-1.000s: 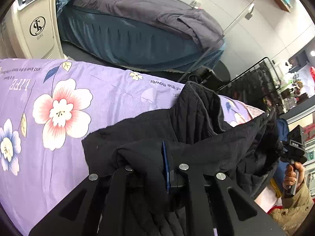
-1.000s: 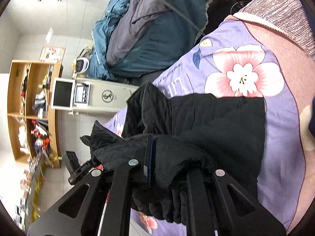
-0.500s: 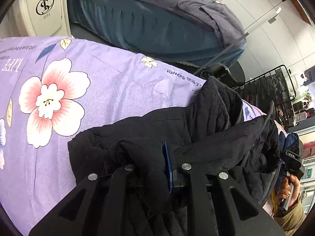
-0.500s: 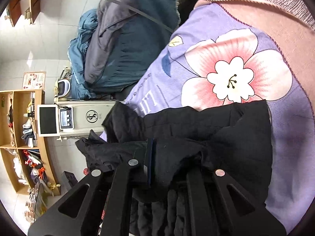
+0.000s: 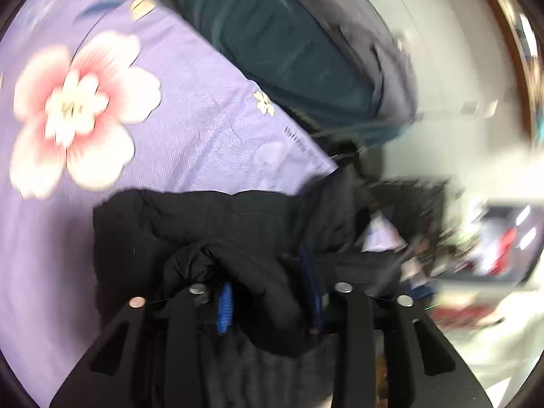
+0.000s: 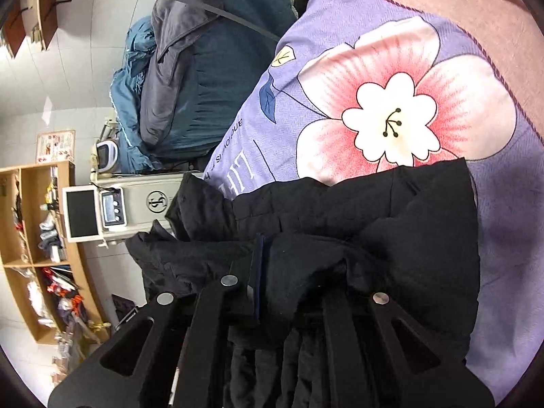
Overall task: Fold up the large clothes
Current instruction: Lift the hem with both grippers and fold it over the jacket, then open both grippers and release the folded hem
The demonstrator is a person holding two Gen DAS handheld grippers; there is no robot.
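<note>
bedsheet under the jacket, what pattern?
Purple bedsheet with large pink-white flowers; clearest in right wrist view.

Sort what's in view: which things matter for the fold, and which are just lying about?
Job:
black jacket
left gripper, shut on it
right gripper, shut on it
floral sheet under the jacket

Lying about:
teal bedding
grey blanket
wooden shelf
white machine

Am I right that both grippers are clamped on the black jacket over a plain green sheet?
Not quite. Both the left gripper and right gripper do pinch the black jacket, but the sheet is purple with large pink flowers, not plain green. The right wrist view shows it clearly.
</note>
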